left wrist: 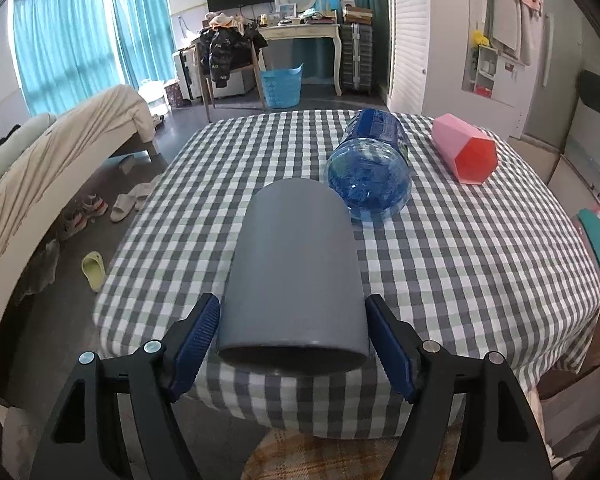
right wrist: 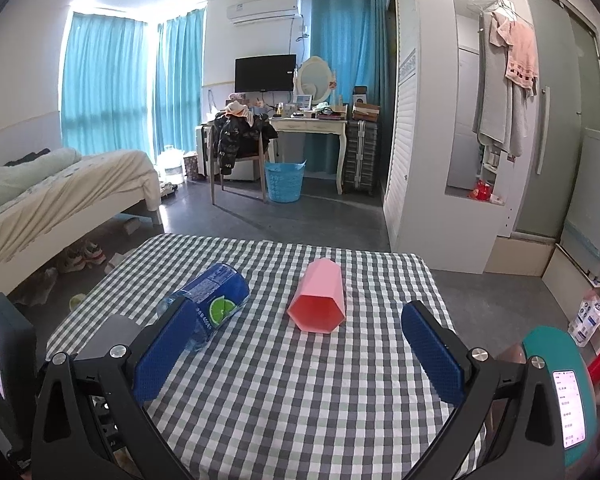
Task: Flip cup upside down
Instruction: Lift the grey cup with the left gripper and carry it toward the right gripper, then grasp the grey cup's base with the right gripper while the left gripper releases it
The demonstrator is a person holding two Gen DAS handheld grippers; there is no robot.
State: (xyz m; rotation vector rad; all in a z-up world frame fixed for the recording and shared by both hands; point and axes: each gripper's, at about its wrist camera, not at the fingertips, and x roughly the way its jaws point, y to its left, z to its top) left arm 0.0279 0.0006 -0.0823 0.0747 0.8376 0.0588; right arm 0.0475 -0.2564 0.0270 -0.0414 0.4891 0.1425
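A grey cup (left wrist: 294, 276) lies on its side on the checked tablecloth (left wrist: 480, 280), its open mouth toward the left wrist camera. My left gripper (left wrist: 293, 316) is open, with its blue pads (left wrist: 198, 342) on either side of the cup near the rim; small gaps show on both sides. A pink hexagonal cup (right wrist: 319, 300) lies on its side mid-table, its mouth toward the right wrist camera; it also shows in the left wrist view (left wrist: 466, 148). My right gripper (right wrist: 300, 326) is open and empty, short of the pink cup. The grey cup (right wrist: 108, 334) shows partly behind its left finger.
A blue plastic bottle (left wrist: 370, 172) lies on its side just beyond the grey cup; it shows in the right wrist view (right wrist: 214, 300) left of the pink cup. A phone on a teal holder (right wrist: 568, 404) stands at the table's right edge. A bed (right wrist: 60, 196) is at left.
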